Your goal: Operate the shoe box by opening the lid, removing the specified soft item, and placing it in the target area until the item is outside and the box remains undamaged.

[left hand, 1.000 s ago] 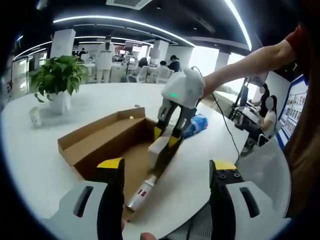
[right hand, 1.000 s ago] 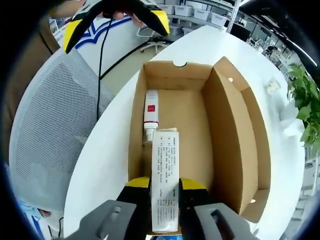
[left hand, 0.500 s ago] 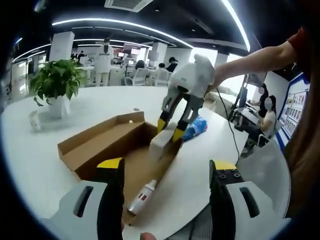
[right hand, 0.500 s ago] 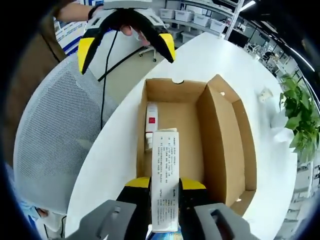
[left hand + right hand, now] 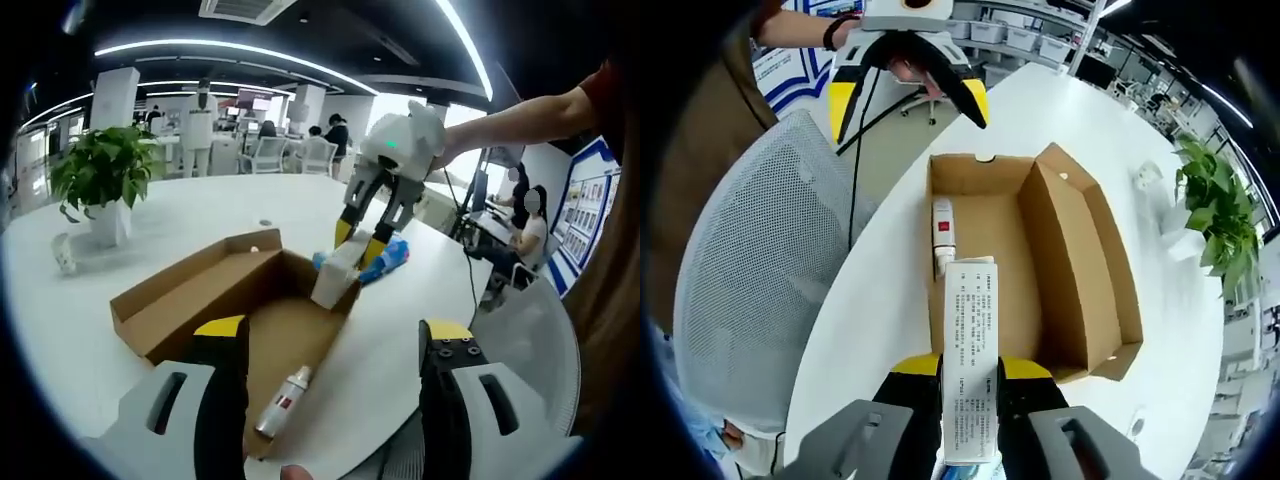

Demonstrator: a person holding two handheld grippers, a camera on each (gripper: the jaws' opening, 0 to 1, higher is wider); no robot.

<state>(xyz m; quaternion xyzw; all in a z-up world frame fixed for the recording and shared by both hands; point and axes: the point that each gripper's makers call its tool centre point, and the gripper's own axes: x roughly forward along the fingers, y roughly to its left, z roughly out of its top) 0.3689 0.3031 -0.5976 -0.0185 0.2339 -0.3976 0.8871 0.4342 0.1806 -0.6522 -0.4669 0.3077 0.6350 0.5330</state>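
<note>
Right gripper (image 5: 969, 375) clamps white carton (image 5: 969, 350) above shoe box (image 5: 1095, 260); left gripper (image 5: 330, 335) wide. Loose grip risks dropping it back in.

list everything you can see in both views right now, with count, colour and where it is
shoe box: 1, brown cardboard, lid open, on the white table
white carton: 1, white with printed text, clamped in the right gripper, lifted above the box
tube: 1, white with red label, lying on the box floor
blue packet: 1, blue, on the table beyond the box
potted plant: 1, green in a white pot, far side of the table
table: 1, white, round
mesh chair: 1, grey, beside the table
left gripper: 1, yellow-tipped, open
right gripper: 1, yellow-tipped, shut on the carton
</note>
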